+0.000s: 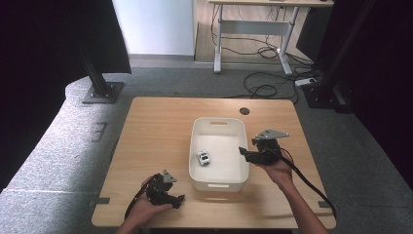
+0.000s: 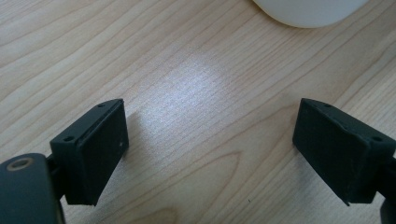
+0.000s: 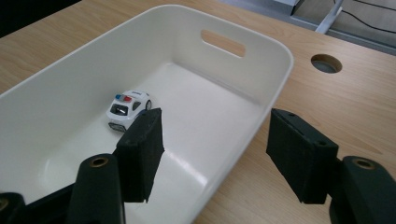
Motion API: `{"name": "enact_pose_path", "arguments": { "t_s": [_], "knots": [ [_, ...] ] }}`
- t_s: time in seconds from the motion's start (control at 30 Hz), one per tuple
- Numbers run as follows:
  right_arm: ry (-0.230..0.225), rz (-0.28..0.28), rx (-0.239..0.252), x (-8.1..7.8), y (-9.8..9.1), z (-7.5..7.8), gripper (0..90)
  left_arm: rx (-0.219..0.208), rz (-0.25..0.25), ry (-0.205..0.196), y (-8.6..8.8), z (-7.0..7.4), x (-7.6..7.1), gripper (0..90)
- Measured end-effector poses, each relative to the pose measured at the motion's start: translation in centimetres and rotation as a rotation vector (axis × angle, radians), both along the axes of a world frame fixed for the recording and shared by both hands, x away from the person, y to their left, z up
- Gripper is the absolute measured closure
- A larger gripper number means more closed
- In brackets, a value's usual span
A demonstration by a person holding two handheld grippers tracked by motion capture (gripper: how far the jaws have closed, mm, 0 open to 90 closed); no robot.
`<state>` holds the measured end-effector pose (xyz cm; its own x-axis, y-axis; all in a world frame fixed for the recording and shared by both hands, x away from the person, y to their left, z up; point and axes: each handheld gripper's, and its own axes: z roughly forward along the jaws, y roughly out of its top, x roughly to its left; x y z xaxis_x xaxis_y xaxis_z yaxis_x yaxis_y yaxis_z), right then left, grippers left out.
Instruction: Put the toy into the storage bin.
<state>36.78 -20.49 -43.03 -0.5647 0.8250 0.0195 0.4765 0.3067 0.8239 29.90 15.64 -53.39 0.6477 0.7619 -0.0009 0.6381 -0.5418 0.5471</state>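
- The small white toy police car (image 3: 129,109) with red and blue roof lights stands on the floor of the white rectangular plastic bin (image 1: 195,134), near its left wall, touching neither gripper.
- The right gripper (image 1: 242,151) hangs at the bin's right rim, jaws wide and empty; one jaw is over the bin, the other over the light wooden counter (image 1: 156,126).
- The left gripper (image 1: 181,199) rests near the counter's front edge, jaws also wide, nothing between them.
- If the car is the target, the right gripper probably needs to clear the rim, then straddle the car's sides.
- The car's far side is hidden.
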Motion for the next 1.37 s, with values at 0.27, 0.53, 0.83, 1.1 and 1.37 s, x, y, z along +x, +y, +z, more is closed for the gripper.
{"name": "enact_pose_path", "arguments": {
  "t_s": [0.27, 0.53, 0.83, 1.1, 1.37],
  "knots": [
    [-0.029, -0.060, 0.026, -1.7, -3.7, -1.2, 36.0, -0.002, 0.002, 0.000, 0.0, 0.0, 0.0, 10.7],
    [-0.019, -0.094, 0.021, -2.2, -5.4, -2.7, 35.9, -0.004, 0.001, -0.001, 0.0, -0.1, 0.0, 10.4],
    [0.001, -0.124, 0.021, -3.1, -7.5, -4.4, 35.9, -0.006, 0.001, -0.002, 0.0, -0.1, 0.0, 10.3],
    [0.027, -0.145, 0.016, -3.4, -8.8, -5.6, 34.7, -0.006, 0.001, -0.004, 0.0, -0.1, 0.0, 10.1],
    [0.025, -0.154, 0.025, -3.5, -9.2, -5.4, 32.2, -0.005, 0.000, -0.004, 0.0, -0.1, 0.0, 10.1]
  ]
}}
